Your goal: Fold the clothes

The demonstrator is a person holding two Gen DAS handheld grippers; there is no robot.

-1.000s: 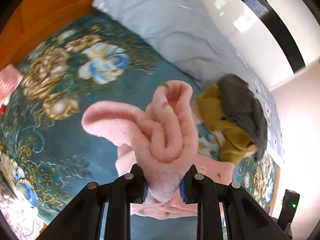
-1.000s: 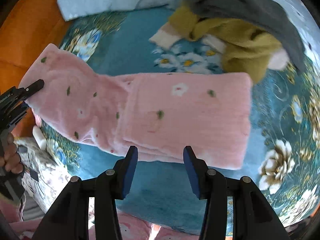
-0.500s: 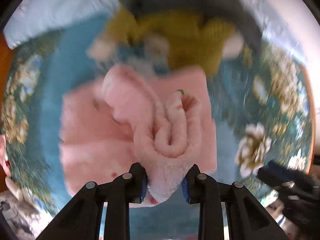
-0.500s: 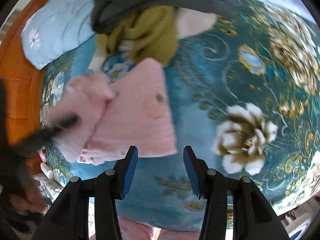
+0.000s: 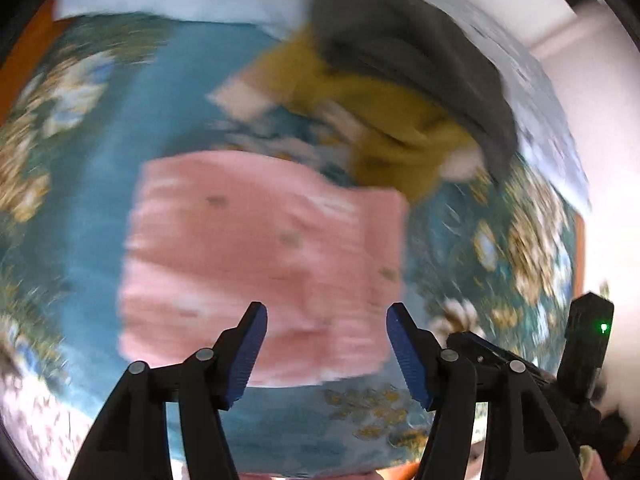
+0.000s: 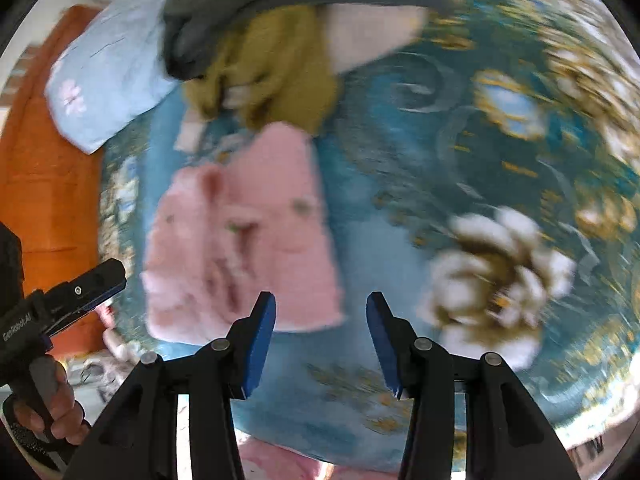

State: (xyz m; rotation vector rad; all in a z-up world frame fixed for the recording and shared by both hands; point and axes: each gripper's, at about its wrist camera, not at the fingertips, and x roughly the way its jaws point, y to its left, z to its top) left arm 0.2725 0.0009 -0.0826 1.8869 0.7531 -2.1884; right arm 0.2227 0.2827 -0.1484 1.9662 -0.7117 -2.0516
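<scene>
A pink fleece garment lies folded in a rough rectangle on the teal floral bedspread; it also shows in the right wrist view, left of centre. My left gripper is open and empty, just above the garment's near edge. My right gripper is open and empty, over the bedspread to the right of the garment's near corner. The left gripper shows at the left edge of the right wrist view, held in a hand. Both views are motion-blurred.
A heap of a mustard garment under a dark grey one lies just beyond the pink garment. A light blue pillow lies at the bed's head, by the orange headboard. A white wall is at the right.
My left gripper has opened and let go of the bunched pink end; the garment now lies flat and folded. Both grippers have swung and pulled back.
</scene>
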